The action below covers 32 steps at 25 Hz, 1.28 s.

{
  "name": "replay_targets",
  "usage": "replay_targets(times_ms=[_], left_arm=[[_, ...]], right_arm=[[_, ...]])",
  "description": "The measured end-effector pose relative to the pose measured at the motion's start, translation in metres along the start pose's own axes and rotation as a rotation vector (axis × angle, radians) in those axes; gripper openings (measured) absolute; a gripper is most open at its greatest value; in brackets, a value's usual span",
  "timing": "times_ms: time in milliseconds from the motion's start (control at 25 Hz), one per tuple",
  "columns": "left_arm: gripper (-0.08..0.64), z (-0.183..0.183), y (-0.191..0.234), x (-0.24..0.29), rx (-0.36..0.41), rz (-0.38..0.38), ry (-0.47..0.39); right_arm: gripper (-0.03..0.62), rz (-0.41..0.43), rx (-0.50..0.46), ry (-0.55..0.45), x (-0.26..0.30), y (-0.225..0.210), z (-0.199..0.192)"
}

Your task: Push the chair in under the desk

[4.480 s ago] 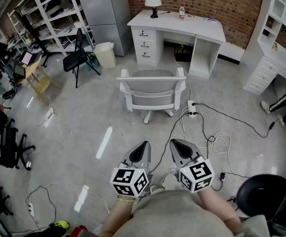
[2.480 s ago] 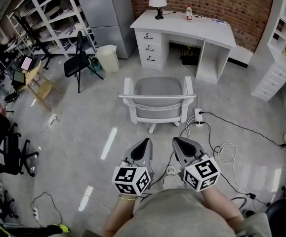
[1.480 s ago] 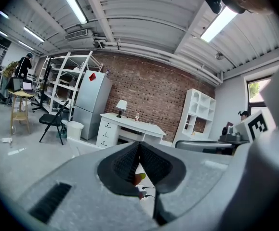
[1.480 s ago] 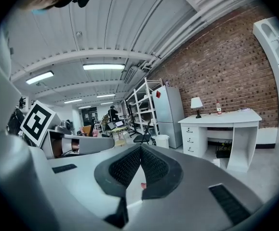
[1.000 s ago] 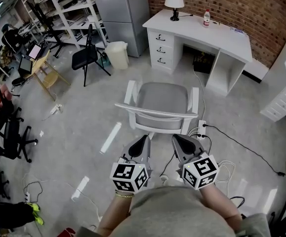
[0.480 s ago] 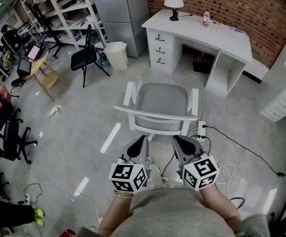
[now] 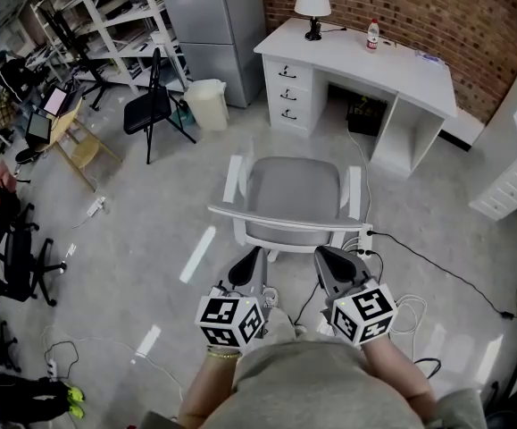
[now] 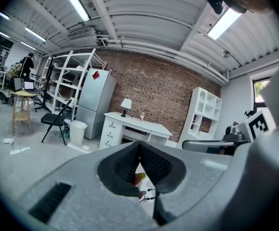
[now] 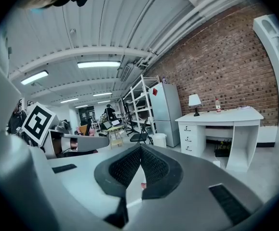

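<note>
down low in the head view, left gripper (image 7: 255, 256) and right gripper (image 7: 323, 254) side by side, both aimed ahead. pinched fully together on the left, pads meeting, nothing between them. same story on the right: jaws closed, empty.

straight in front of both tips, the white-framed chair with the grey padded seat (image 7: 294, 193), curved back rail nearest, seat facing away. close to that rail, looks just short of contact, though hard to call from this steep angle.

further ahead, past the chair, the white desk with three drawers (image 7: 358, 57), well apart from the chair, with bare grey concrete floor (image 7: 151, 213) between them. on the desktop, a small white-shaded lamp (image 7: 312, 4) and a clear bottle (image 7: 372, 34). behind it all, the red brick wall (image 7: 401, 3).

just off the right gripper's tip, a white power strip with black and white cables (image 7: 365, 236) trailing over the floor. off to the left and ahead, a black folding chair (image 7: 151, 105) and a pale waste bin (image 7: 208, 104).
</note>
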<state>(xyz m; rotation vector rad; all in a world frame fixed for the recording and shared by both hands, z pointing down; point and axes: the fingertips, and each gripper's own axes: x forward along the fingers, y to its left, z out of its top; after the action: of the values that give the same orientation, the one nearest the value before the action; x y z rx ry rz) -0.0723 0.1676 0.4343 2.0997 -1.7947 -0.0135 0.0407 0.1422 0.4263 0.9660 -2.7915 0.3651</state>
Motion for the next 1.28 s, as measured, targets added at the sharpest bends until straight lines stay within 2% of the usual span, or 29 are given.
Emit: replay_targets(times_ms=[560, 1280], left_arm=[[0.009, 0.012, 0.048, 0.037, 0.024, -0.059, 0.043], [0.009, 0.01, 0.078, 0.075, 0.072, -0.113, 0.116]], right_arm=[[0.008, -0.068, 0.007, 0.007, 0.056, -0.007, 0.01], [0.008, -0.122, 0.013, 0.034, 0.092, -0.025, 0.008]])
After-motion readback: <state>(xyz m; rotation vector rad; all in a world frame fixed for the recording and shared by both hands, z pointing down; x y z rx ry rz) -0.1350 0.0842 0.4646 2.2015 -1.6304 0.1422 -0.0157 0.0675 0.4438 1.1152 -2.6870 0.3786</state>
